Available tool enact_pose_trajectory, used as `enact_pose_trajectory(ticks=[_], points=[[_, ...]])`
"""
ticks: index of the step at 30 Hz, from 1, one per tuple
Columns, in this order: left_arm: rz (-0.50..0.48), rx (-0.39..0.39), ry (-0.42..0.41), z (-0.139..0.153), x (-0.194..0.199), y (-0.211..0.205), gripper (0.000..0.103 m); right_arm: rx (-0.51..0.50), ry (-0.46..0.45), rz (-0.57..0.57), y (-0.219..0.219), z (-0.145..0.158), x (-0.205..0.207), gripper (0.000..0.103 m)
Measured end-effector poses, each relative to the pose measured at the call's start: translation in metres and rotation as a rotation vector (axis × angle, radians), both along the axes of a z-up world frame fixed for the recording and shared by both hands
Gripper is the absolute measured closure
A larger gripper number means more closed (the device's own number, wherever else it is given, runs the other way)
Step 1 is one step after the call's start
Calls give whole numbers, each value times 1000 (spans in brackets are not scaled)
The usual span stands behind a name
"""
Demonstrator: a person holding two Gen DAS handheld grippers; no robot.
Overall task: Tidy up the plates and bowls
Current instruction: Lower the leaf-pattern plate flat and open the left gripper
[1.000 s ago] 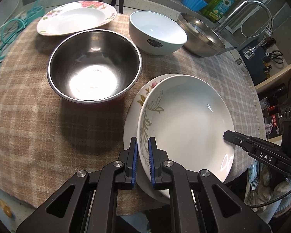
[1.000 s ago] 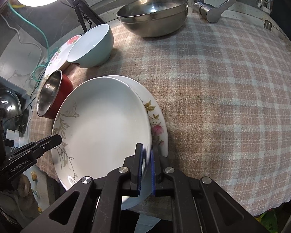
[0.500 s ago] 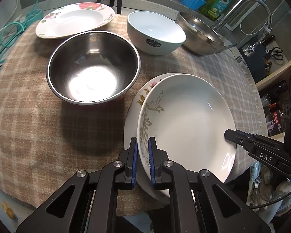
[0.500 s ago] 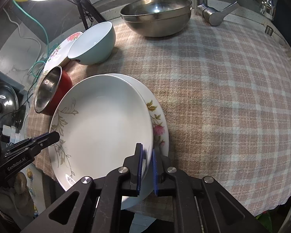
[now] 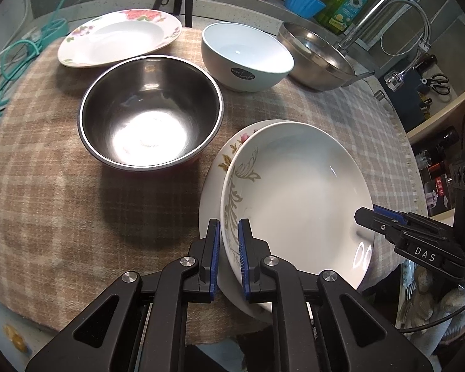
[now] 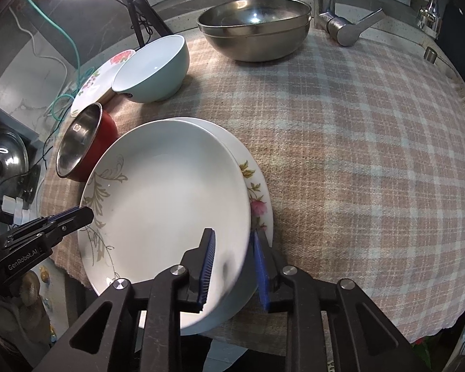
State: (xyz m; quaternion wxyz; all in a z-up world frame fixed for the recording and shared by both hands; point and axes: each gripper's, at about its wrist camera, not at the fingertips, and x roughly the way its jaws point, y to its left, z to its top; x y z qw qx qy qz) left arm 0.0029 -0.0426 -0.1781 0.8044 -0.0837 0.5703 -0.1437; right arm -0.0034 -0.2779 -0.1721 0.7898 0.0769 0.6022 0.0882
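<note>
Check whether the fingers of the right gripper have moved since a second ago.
Yes. The right gripper has just been opening: its fingers now stand clear on either side of the white leaf-patterned plate's rim, which they pinched before; that plate lies unmoved on the rose-patterned plate.

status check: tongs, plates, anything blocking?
Left tongs clamped on leaf-pattern plate rim. Right tongs just opened, astride rim, pads clear. Plate sits on rose-pattern plate. Steel bowl with red outside beside, not blocking.

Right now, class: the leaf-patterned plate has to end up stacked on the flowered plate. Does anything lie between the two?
Nothing visible does. The leaf-patterned plate already lies on the flowered plate, slightly offset. The left gripper grips its rim; the right gripper has just been opening around the opposite rim.
</note>
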Motion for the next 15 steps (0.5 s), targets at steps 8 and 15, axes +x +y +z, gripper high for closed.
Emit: enact_pose_trajectory(ticks=[8, 15], points=[[-4, -2, -18, 8, -4, 4, 93, 10, -22, -31, -8, 5, -3, 73], [6, -26, -34, 18, -8, 15, 93, 62, -51, -91, -16, 14, -5, 73]])
